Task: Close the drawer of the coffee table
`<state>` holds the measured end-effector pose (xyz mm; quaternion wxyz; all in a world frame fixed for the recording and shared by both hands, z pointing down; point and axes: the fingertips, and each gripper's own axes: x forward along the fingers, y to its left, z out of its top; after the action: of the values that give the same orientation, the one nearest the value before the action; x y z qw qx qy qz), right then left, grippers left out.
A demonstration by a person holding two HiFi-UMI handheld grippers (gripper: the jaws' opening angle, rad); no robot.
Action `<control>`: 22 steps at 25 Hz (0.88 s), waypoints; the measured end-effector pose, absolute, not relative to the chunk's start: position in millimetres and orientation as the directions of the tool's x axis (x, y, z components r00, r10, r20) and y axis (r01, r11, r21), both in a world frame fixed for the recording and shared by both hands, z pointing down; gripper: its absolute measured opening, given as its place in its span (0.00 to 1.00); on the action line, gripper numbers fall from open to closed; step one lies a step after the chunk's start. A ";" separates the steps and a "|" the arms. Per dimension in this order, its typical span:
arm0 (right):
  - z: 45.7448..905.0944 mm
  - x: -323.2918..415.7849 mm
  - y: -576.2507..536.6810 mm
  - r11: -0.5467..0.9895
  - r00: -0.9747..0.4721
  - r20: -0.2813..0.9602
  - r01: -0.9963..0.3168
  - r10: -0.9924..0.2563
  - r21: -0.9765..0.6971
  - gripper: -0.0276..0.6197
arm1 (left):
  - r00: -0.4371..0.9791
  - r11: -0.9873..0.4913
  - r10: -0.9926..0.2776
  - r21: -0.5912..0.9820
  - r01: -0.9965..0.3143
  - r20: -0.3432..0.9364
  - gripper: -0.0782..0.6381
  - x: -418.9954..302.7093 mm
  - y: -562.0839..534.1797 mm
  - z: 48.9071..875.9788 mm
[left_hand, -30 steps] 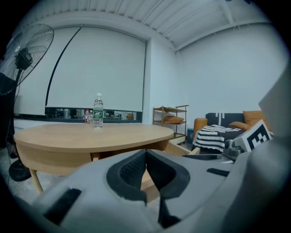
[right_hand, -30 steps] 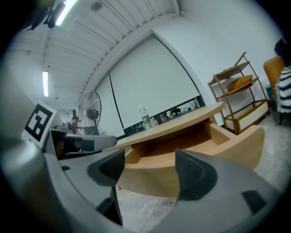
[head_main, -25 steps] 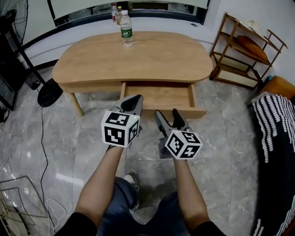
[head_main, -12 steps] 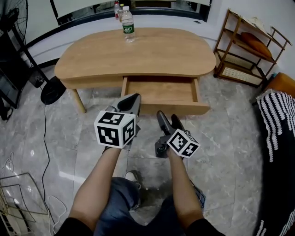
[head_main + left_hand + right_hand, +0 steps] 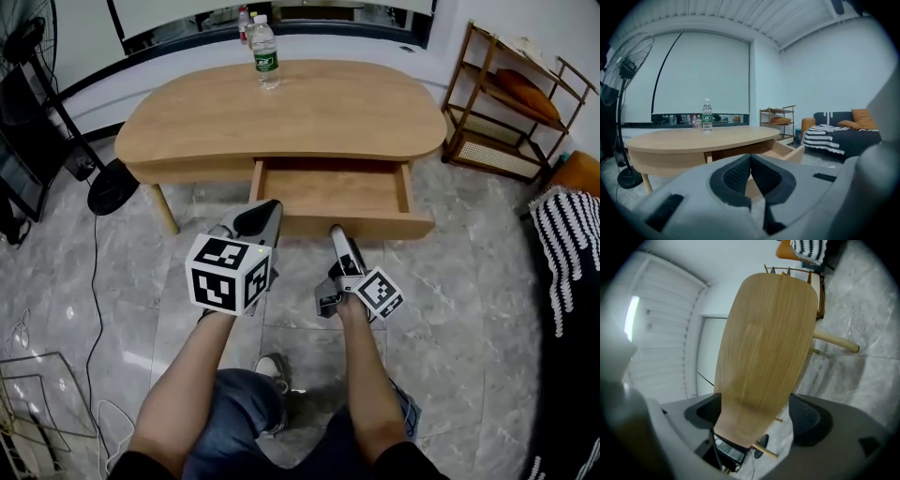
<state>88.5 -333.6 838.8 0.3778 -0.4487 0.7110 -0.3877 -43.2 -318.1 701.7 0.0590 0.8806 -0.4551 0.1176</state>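
Oval wooden coffee table (image 5: 281, 112) on a marble floor (image 5: 469, 309), seen from above; its drawer (image 5: 328, 192) stands pulled out from the near edge, toward the person, and lies empty. A water bottle (image 5: 266, 53) stands upright at the table's far edge. Left gripper (image 5: 270, 206): jaws brought together with nothing between the pads, held in front of the drawer's left corner. Right gripper (image 5: 339, 236): rolled onto its side, low and just beside the drawer front (image 5: 394, 228); its jaws have just been opening and now stand wide apart, clamping nothing, with only the table's wood seen beyond the gap. Contact with the front cannot be told.
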 end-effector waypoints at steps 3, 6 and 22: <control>837.2 91.9 -335.9 0.312 -0.292 -0.227 -0.286 -0.929 -0.906 0.70 | 0.557 -0.579 -0.789 -0.009 -0.815 0.259 0.11 -44.8 -319.3 701.5; 838.7 91.3 -336.3 0.280 -0.294 -0.195 -0.283 -0.936 -0.917 0.67 | 0.556 -0.574 -0.792 0.001 -0.819 0.253 0.11 -47.2 -322.0 699.8; 823.1 89.9 -340.6 0.162 -0.334 -0.073 -0.245 -0.940 -0.956 0.71 | 0.567 -0.577 -0.791 0.029 -0.816 0.232 0.11 -28.9 -331.0 698.0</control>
<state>89.9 -340.6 823.1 0.3684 -0.4439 0.6673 -0.4711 -28.9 -331.0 698.0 0.0663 0.8826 -0.4553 0.0970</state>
